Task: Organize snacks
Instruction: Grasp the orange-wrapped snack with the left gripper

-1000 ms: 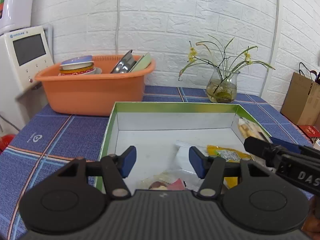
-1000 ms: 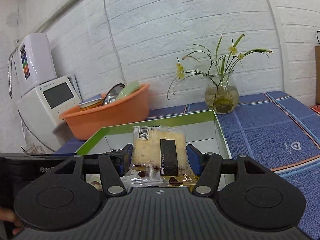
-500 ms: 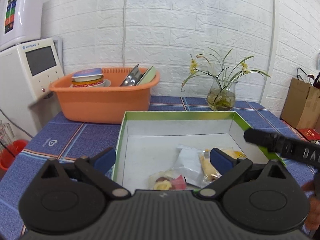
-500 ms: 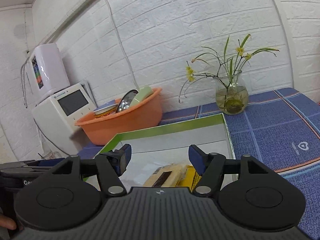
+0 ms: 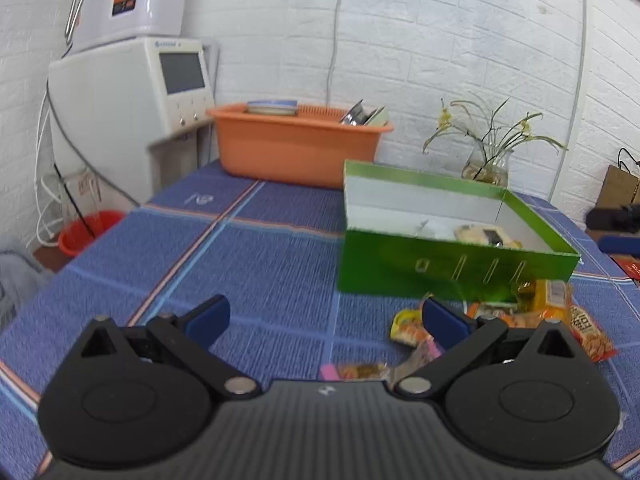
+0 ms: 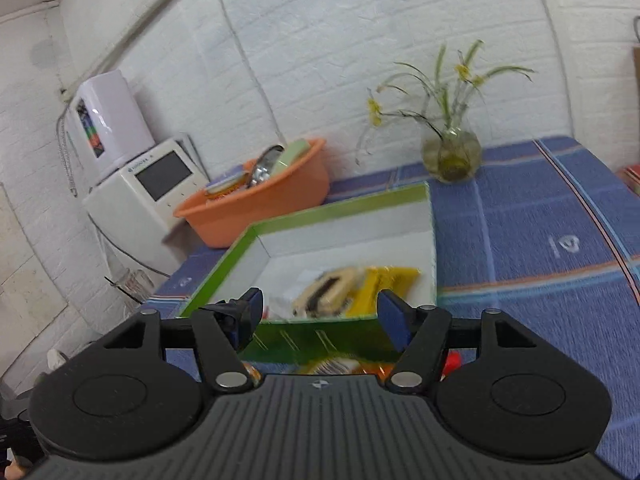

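- The step in hand looks like the reach for the next loose snack: the green box (image 5: pixel 456 268) already holds a few packets, among them a pale cracker packet (image 5: pixel 482 235) and a yellow packet (image 6: pixel 384 284), while more wait outside it.
- The left gripper (image 5: pixel 324 320) has its jaws spread wide with nothing between them, hovering over the blue cloth (image 5: pixel 256 268) in front of the box.
- The right gripper (image 6: pixel 320 312) is also spread and empty, aimed across the box's near wall.
- The loose snack packets (image 5: pixel 516 316) lie on the cloth just in front of the box's near wall; they sit by the left gripper's right fingertip (image 5: pixel 442 320), not between the jaws.
- A small pink-ended packet (image 5: pixel 354 371) lies closer still, right before the left gripper's body.
- The next move probably calls for shifting the left gripper toward the pile in front of the box, lowering it, and closing on a single packet; thin wrappers lying flat may slip or come up in pairs.
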`<state>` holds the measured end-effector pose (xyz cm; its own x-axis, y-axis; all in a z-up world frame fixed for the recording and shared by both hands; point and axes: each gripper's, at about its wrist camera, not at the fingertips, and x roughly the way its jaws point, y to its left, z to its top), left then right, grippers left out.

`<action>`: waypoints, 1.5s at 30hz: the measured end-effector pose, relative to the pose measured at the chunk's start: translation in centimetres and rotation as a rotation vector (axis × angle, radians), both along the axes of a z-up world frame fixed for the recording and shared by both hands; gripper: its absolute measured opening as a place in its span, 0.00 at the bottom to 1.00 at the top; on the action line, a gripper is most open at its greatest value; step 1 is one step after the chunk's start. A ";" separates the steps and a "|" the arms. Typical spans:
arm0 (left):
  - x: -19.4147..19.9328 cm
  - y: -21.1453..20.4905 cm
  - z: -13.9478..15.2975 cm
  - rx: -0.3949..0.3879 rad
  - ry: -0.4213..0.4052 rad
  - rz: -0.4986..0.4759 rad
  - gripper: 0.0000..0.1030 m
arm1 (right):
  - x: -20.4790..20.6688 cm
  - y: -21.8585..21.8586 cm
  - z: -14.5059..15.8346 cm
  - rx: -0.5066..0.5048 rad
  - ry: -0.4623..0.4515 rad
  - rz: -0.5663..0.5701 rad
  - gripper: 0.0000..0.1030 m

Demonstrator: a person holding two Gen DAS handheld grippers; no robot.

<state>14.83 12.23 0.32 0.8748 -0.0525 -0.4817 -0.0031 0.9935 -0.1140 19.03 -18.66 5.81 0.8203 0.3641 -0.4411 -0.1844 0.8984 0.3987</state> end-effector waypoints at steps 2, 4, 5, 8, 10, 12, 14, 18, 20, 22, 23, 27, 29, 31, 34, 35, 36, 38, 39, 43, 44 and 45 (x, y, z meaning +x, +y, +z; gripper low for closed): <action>0.0 0.2 -0.7 -0.009 0.027 0.004 0.99 | -2.0 -1.0 -1.1 0.022 0.004 -0.044 1.00; 0.0 0.1 -1.3 -0.002 0.039 -0.007 0.99 | -3.8 -2.0 -2.1 0.052 0.001 -0.091 1.00; 0.1 0.0 -1.4 0.000 0.039 -0.020 0.99 | -4.5 -2.5 -2.6 0.061 0.007 -0.115 1.00; -0.1 -0.5 -1.6 -0.011 0.033 -0.087 0.99 | -5.5 -3.1 -3.9 0.067 0.046 -0.154 1.00; -0.4 -1.0 -1.7 -0.015 0.028 -0.151 0.99 | -5.4 -3.0 -4.4 0.048 0.064 -0.148 1.00; -0.6 -1.2 -1.9 -0.014 0.029 -0.201 0.99 | -4.9 -2.6 -4.9 0.023 0.084 -0.137 1.00; -0.9 -1.2 -2.1 0.007 0.031 -0.234 0.99 | -4.3 -2.1 -5.5 -0.014 0.118 -0.106 1.00; -1.1 -0.4 -2.3 0.047 0.022 -0.266 0.99 | -4.1 -0.8 -6.0 -0.123 0.106 -0.062 1.00; -0.9 0.0 -2.3 0.058 0.033 -0.254 0.99 | -4.2 -0.3 -5.9 -0.171 0.089 -0.043 1.00; -0.7 0.2 -2.5 0.050 0.043 -0.242 0.99 | -4.3 -0.2 -5.9 -0.186 0.078 -0.044 1.00; -0.7 0.3 -2.6 0.044 0.044 -0.249 0.99 | -4.4 -0.2 -5.9 -0.185 0.074 -0.050 1.00; -0.4 -0.1 -3.0 0.056 0.057 -0.268 0.99 | -5.3 -0.3 -5.0 -0.140 0.025 -0.057 1.00; -0.2 -0.4 -3.2 0.060 0.066 -0.278 0.99 | -5.7 0.0 -4.3 -0.089 -0.007 -0.026 1.00; -0.3 -0.5 -3.0 0.060 0.063 -0.281 0.99 | -6.0 0.2 -3.8 -0.043 -0.028 0.001 1.00; -0.7 -0.9 -2.0 0.037 0.012 -0.296 0.99 | -6.0 0.6 -3.3 0.017 -0.046 0.036 1.00; -0.7 -1.3 -1.5 0.020 -0.004 -0.309 0.99 | -5.8 0.7 -3.4 0.040 -0.043 0.046 1.00; -0.5 -1.8 -1.2 0.014 -0.011 -0.325 0.99 | -5.4 0.7 -3.6 0.059 -0.036 0.050 1.00; 0.0 -3.6 -0.9 0.044 -0.013 -0.379 0.99 | -4.6 0.7 -4.0 0.100 -0.009 0.028 1.00; 0.1 -4.4 -0.9 0.065 -0.012 -0.403 0.99 | -4.1 0.5 -4.2 0.118 0.008 0.010 1.00; 0.5 -7.0 -1.6 0.116 0.004 -0.470 0.99 | -4.3 -0.5 -4.9 0.271 0.060 0.052 1.00; 0.6 -7.4 -1.8 0.113 0.007 -0.484 0.99 | -4.5 -0.5 -4.9 0.320 0.064 0.098 1.00; 0.7 -7.6 -2.1 0.106 0.010 -0.494 0.99 | -4.7 -0.3 -4.9 0.358 0.065 0.134 1.00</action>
<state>15.55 4.60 -1.75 0.7534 -0.4092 -0.5147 0.4693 0.8829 -0.0149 14.38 -18.94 0.91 0.7294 0.6068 -0.3160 -0.2547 0.6695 0.6977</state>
